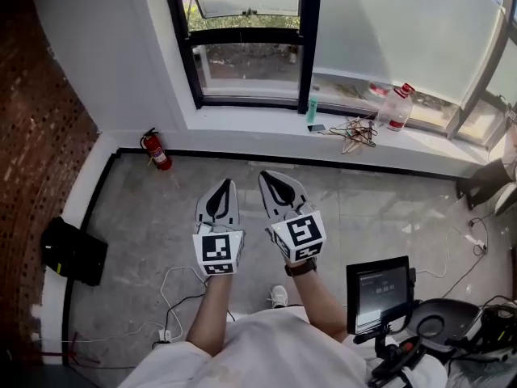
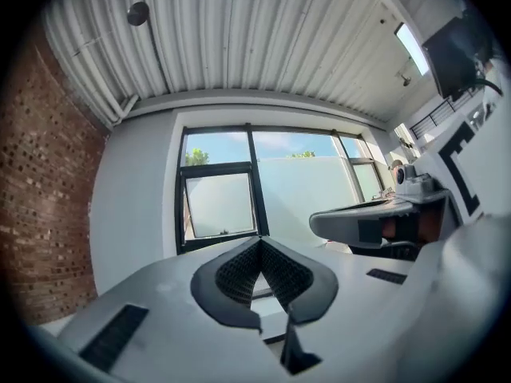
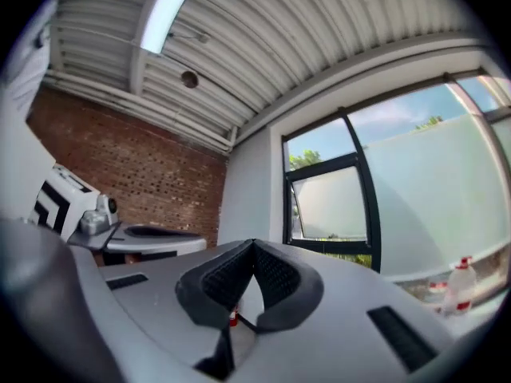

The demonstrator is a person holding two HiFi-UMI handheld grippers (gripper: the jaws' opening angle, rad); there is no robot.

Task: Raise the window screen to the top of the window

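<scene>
Both closed and empty: the left tongs (image 1: pixel 229 184) and right tongs (image 1: pixel 268 176) hang side by side over the floor (image 1: pixel 137 208). The window screen (image 2: pixel 219 204) sits in the far dark-framed window (image 1: pixel 246 35), well apart from them.

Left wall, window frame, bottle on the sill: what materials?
Left wall: red-brown brick, matte; courses and mortar joints show. Window frame: black and smooth, probably painted metal given the slim straight sections, though it could be plastic. Bottle: clear plastic by its see-through body; red cap and label.
</scene>
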